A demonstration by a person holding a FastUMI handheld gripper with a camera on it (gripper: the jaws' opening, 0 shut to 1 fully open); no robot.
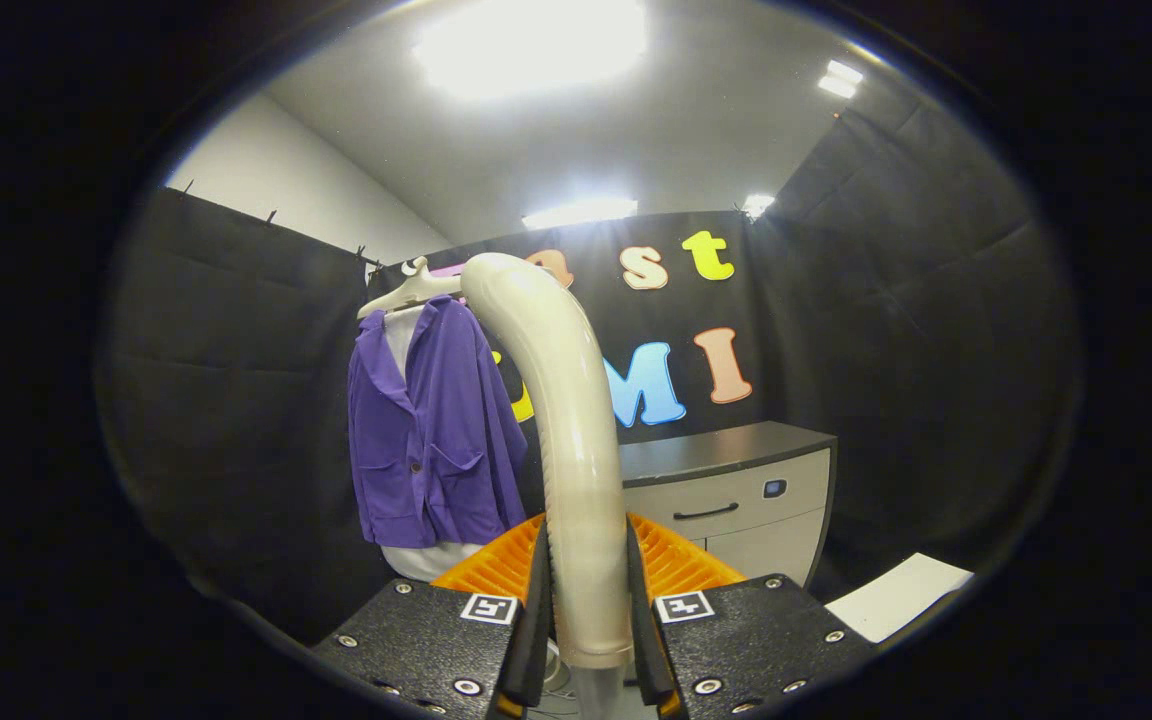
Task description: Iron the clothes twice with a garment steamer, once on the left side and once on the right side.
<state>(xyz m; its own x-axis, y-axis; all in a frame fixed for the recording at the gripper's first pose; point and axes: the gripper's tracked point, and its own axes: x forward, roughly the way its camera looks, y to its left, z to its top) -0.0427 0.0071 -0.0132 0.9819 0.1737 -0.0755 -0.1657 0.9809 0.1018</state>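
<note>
black tool (586,600), orange ribs, screws

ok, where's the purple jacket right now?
In the gripper view, the purple jacket hangs on a white hanger against the booth wall, beyond the tool, just beside the steamer handle the fingers clamp, opposite the grey cabinet.

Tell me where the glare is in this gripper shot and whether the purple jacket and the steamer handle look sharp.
Gripper view: ceiling lights blow out to white glare; the purple jacket is evenly lit and fairly sharp; the steamer handle, clamped between the gripper fingers, is close, slightly soft, with a sheen; fisheye distortion bows the cabinet and the walls.
</note>
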